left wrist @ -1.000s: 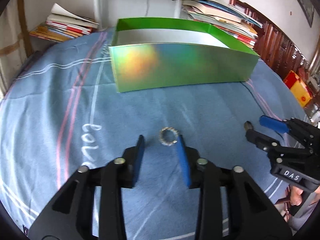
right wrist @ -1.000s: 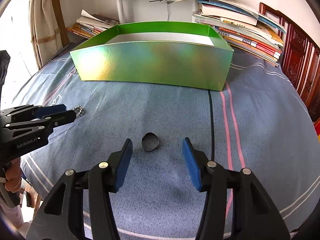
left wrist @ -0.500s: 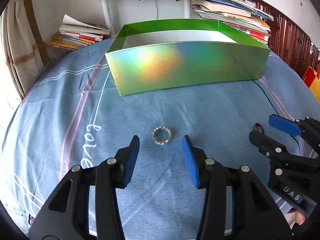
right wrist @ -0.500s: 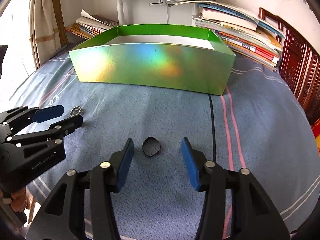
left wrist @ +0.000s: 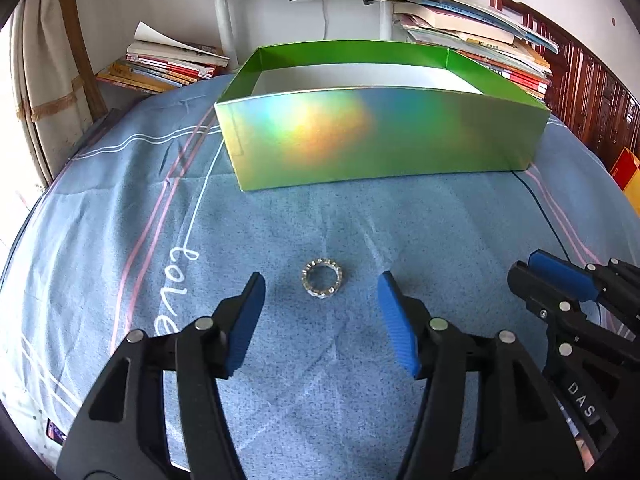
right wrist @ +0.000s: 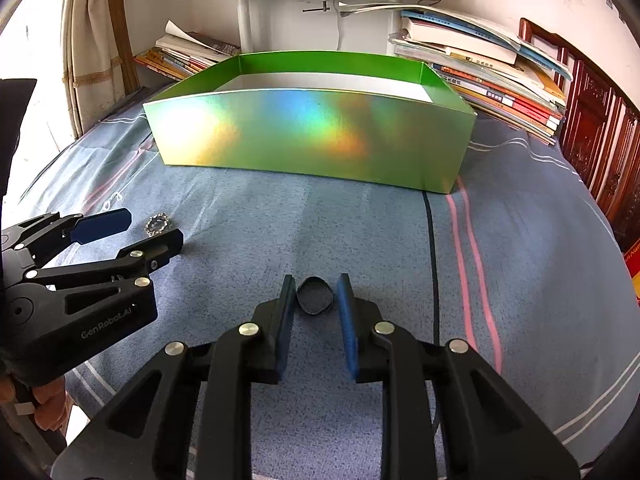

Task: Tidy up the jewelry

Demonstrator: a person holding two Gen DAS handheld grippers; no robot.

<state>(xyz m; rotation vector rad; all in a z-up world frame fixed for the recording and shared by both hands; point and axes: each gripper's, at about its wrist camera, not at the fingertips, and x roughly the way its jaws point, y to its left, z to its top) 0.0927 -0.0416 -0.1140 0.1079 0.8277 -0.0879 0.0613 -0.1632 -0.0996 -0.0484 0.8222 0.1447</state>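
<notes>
A silver beaded ring (left wrist: 322, 284) lies on the blue bedspread just ahead of my open left gripper (left wrist: 321, 286); it also shows in the right wrist view (right wrist: 157, 224). A black ring-shaped band (right wrist: 315, 300) lies on the cloth between the pads of my right gripper (right wrist: 314, 285), whose jaws have closed in on it and appear to touch its sides. The right gripper (left wrist: 532, 276) shows at the right in the left wrist view, the left gripper (right wrist: 150, 228) at the left in the right wrist view. An open green holographic box (left wrist: 380, 136) stands behind.
Stacks of books (right wrist: 488, 64) lie behind the box on the right and more books (left wrist: 168, 64) on the left. A white stand (right wrist: 248, 16) rises behind the box. A dark wooden cabinet (right wrist: 592, 128) stands at the right.
My right gripper has narrowed around the black band. My left gripper has opened wider and drawn back slightly from the silver ring.
</notes>
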